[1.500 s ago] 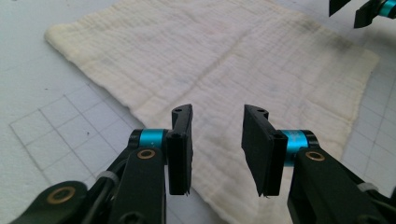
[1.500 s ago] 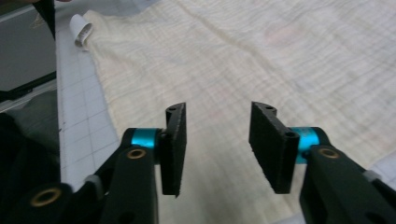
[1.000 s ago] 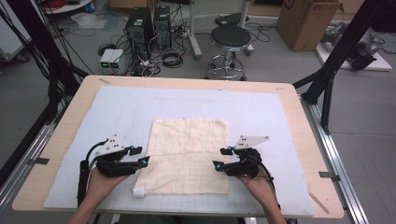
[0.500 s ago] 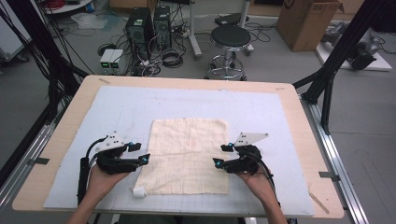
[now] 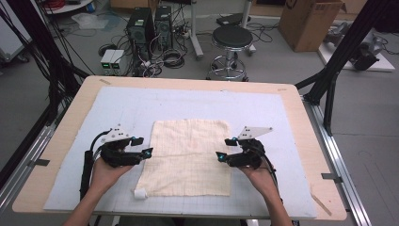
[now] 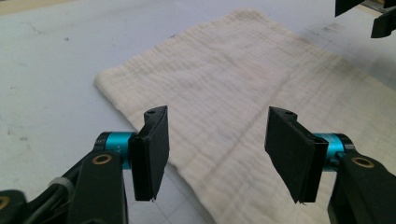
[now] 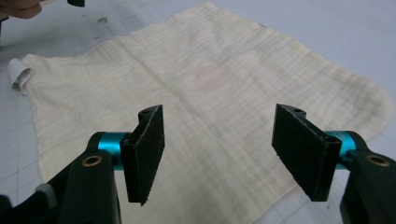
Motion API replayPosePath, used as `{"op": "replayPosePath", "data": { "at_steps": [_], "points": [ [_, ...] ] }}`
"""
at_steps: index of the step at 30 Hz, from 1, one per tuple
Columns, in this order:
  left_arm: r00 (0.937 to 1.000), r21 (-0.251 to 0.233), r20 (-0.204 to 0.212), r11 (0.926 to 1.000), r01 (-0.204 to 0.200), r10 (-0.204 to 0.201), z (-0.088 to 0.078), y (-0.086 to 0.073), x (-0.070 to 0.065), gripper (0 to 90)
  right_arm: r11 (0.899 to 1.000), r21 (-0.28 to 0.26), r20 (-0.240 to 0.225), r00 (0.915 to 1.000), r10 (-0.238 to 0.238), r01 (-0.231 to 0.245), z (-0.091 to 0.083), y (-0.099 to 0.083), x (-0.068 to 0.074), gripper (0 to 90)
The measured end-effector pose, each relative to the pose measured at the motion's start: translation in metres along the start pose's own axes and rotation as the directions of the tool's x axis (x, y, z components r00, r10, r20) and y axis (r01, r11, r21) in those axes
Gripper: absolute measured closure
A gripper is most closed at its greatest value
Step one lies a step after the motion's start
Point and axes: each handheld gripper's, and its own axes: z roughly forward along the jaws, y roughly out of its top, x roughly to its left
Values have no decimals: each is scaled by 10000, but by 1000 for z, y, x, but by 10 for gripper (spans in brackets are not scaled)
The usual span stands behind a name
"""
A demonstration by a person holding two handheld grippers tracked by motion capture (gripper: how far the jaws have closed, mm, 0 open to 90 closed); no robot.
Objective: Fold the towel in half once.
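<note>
Flat on the surface (image 5: 70,141), a cream cloth (image 5: 188,155) lay spread out on a pale blue mat (image 5: 263,113), roughly midway between the person's two hands. Its weave showed a faint grid of lines, and in the right gripper view a slight pinkish stain marked its middle. A small white tag (image 5: 139,193) stuck out at the cloth's near left corner and rested on the mat.

The left hand-held gripper (image 5: 141,147) sat just beside the cloth's left edge, pointing inward across it. Its jaws stood well apart and had just been opening, with nothing pressed between the pads; in the left gripper view the cloth's edge ran beneath the gap, and the pads hung clear of the fabric.

The right hand-held gripper (image 5: 225,148) sat at the cloth's right edge, facing the left one from the opposite side. Its jaws were likewise parted and had just been opening a little further, with the cloth lying loose below them and no fold caught between them. In the right gripper view the cloth stretched away toward the white tag at the far left.

Both hands held their tools low over the mat, forearms entering from the near side. Behind the surface stood a black stool (image 5: 230,37) on the floor.
</note>
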Motion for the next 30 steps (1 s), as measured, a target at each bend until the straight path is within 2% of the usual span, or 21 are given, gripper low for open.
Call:
{"op": "replayPosePath", "data": {
  "at_steps": [6,10,14,18,23,26,27,29,30],
  "points": [
    [9995,127,-314,9999,-66,69,9,14,8,406,9997,-21,264,9993,249,-249,1,9,-14,348],
    [9989,299,-467,9995,116,-102,17,22,18,425,9995,-58,422,9986,306,-304,0,20,-26,357],
    [9970,223,-715,9993,309,-293,25,32,28,445,9991,8,629,9971,421,-422,1,31,-39,382],
    [9943,185,-989,9990,417,-397,33,42,38,466,9982,215,837,9951,536,-556,6,41,-52,404],
    [9911,185,-1225,9983,550,-523,43,51,49,483,9978,153,1184,9910,623,-645,14,52,-62,405],
    [9878,109,-1454,9982,582,-560,52,53,54,500,9983,164,1416,9885,529,-557,22,53,-68,442],
    [9874,110,-1449,9978,661,-638,56,52,57,506,9979,177,1485,9872,583,-616,25,51,-71,447],
    [9841,237,-1690,9980,592,-543,63,48,60,524,9957,324,1629,9834,802,-865,31,47,-77,467],
    [9820,317,-1772,9969,718,-651,67,46,62,526,9942,472,1674,9820,877,-968,34,45,-80,476]
  ]
}}
